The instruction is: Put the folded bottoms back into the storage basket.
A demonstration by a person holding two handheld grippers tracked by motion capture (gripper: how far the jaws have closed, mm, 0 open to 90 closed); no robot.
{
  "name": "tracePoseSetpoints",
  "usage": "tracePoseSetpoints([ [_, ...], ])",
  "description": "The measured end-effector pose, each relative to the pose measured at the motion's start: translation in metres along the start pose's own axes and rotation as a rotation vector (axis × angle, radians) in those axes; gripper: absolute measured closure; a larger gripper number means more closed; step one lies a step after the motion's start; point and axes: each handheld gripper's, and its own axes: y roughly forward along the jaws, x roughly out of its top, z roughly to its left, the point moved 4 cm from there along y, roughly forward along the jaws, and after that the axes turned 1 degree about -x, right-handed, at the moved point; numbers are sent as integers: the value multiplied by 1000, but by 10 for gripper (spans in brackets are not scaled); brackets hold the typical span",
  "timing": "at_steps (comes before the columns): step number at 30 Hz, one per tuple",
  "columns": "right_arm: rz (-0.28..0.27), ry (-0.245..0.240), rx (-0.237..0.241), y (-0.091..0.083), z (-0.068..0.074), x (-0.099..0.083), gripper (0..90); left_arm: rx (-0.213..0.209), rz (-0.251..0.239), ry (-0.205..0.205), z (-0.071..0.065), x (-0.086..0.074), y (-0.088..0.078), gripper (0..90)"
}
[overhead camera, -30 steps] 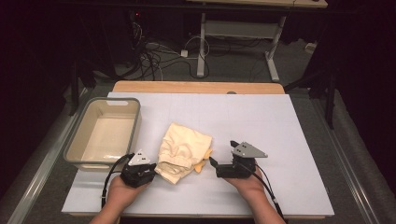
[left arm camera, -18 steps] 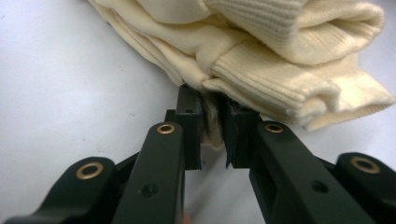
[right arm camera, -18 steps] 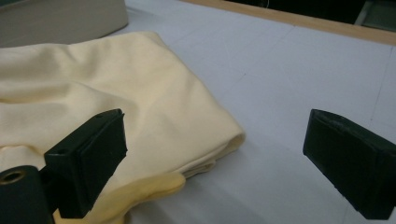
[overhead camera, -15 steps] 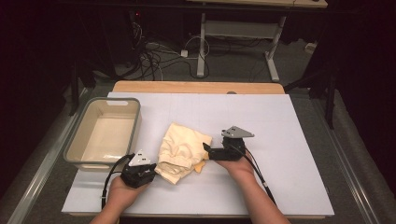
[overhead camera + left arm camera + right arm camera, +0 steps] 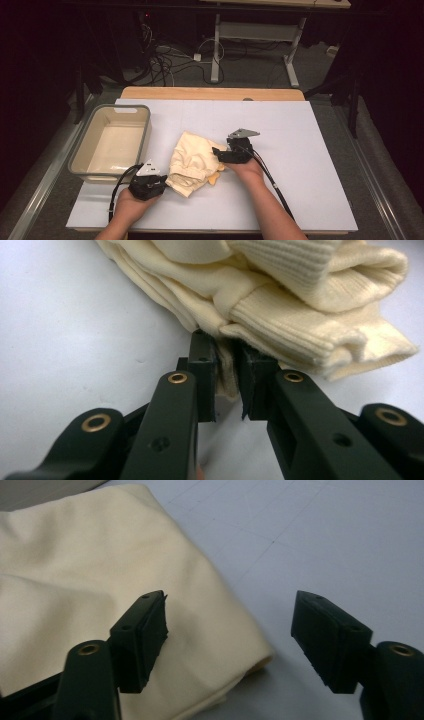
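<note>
My left tongs (image 5: 159,181) pinch the near hem of the cream garment (image 5: 192,162) crumpled mid-counter (image 5: 310,150), so I should settle my right tongs (image 5: 230,635), part-open and just closing on nothing yet, squarely over its right edge before squeezing.

The left gripper (image 5: 227,382) clamps a thin fold of a cream knitted garment (image 5: 280,305), its ribbed cuffs bunched just beyond the black jaws on a white tabletop (image 5: 65,340).
</note>
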Motion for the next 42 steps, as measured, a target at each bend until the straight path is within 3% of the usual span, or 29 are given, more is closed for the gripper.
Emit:
tracePoseSetpoints([
  [4,2,5,-10,3,-2,3,401,-5,2,-5,0,0,0,769],
  [11,29,28,-32,6,-11,1,419,-9,1,-9,1,0,0,769],
  [20,100,42,36,7,-5,-3,437,-5,2,-5,0,0,0,769],
  [26,107,56,98,7,-1,-5,605,0,1,0,0,0,0,768],
  [32,101,52,135,7,1,-5,708,0,1,-1,0,0,0,768],
  [35,96,43,136,6,3,-6,748,-1,1,-2,0,0,0,768],
  [42,55,-13,85,2,9,-7,828,2,1,2,0,0,0,769],
])
